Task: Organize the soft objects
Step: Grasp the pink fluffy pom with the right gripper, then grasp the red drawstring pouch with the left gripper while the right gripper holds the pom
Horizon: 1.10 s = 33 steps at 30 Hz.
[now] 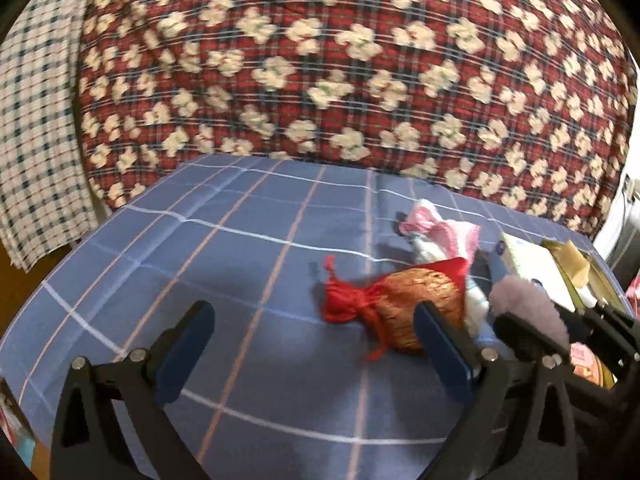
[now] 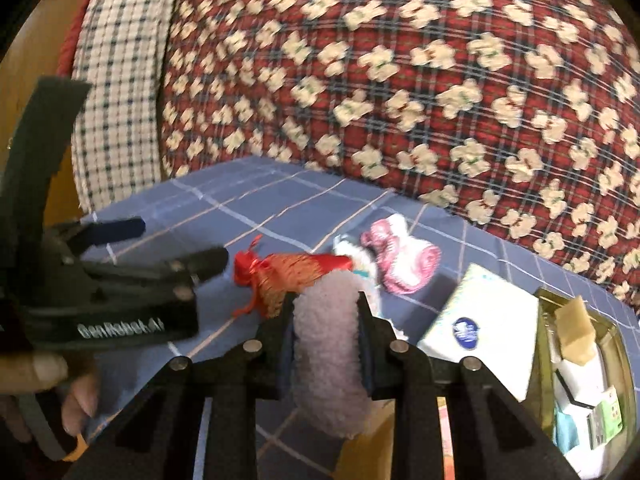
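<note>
At the far left a cream and dark-blue checked cloth [image 1: 36, 128] hangs beside a big red plaid quilt with cream flower shapes [image 1: 352, 60], which rises behind the blue checked bed sheet [image 1: 240, 248]. The left gripper [image 1: 316, 348] hovers low over the sheet, its blue-padded fingers [image 1: 188, 344] spread wide with nothing between them. Just beyond its right finger lies a gold mesh pouch tied with red ribbon [image 1: 400, 304], flat on the sheet. Behind the pouch sits a pink and white knitted bundle [image 2: 400, 264], near it but apart. The right gripper [image 2: 326, 344] is clamped tight on a fluffy pale-lilac soft item [image 2: 324, 352], lifted in front of the pouch. Further right lie a white tissue pack with a blue round logo [image 2: 480, 320] and an olive-green open box [image 2: 544, 320] with small packets inside.
</note>
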Available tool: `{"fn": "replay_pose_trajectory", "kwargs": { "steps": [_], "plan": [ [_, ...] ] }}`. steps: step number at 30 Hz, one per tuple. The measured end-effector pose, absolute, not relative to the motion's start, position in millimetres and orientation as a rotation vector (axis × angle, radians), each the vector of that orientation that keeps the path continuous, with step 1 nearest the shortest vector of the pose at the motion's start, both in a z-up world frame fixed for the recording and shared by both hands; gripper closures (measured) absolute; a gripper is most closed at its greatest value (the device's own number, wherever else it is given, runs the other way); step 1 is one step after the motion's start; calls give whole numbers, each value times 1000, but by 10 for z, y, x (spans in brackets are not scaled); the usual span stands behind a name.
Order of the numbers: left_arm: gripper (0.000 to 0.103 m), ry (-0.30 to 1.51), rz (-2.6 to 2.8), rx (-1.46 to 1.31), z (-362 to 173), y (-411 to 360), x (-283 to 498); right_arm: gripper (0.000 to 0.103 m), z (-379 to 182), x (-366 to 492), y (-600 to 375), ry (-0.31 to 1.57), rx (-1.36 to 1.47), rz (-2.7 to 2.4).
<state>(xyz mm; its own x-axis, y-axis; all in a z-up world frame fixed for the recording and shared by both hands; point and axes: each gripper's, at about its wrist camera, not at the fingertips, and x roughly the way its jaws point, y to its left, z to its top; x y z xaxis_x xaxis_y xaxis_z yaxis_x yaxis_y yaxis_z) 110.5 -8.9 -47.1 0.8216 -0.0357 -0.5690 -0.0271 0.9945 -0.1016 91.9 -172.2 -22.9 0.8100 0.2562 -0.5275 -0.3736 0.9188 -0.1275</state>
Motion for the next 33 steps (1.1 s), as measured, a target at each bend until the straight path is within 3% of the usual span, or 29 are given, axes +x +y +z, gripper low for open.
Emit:
{"fn": "replay_pose_trajectory", "kwargs": {
  "steps": [10,23,24,26,27,30,31,33],
  "plan": [
    [2,649,-95,-59,-561,-475,1388,74,-181,853,-1956,419,-173,257],
    [2,683,-112,-38,-616,-668,1512,74,-198,920,-2022,408,-129,229],
    [5,693,-116,-31,-624,-685,1525,75,-199,904,-2031,402,-126,225],
    [26,714,-136,-12,-652,-729,1550,74,-197,893,-2048,395,-118,220],
    [47,725,-144,-1,-664,-755,1565,74,-199,888,-2059,393,-113,218],
    [78,750,-173,20,-699,-813,1593,74,-204,869,-2092,385,-95,215],
    [86,749,-184,21,-696,-819,1588,74,-204,864,-2096,383,-93,214],
    [90,741,-200,29,-687,-843,1565,74,-201,855,-2100,377,-91,215]
  ]
}}
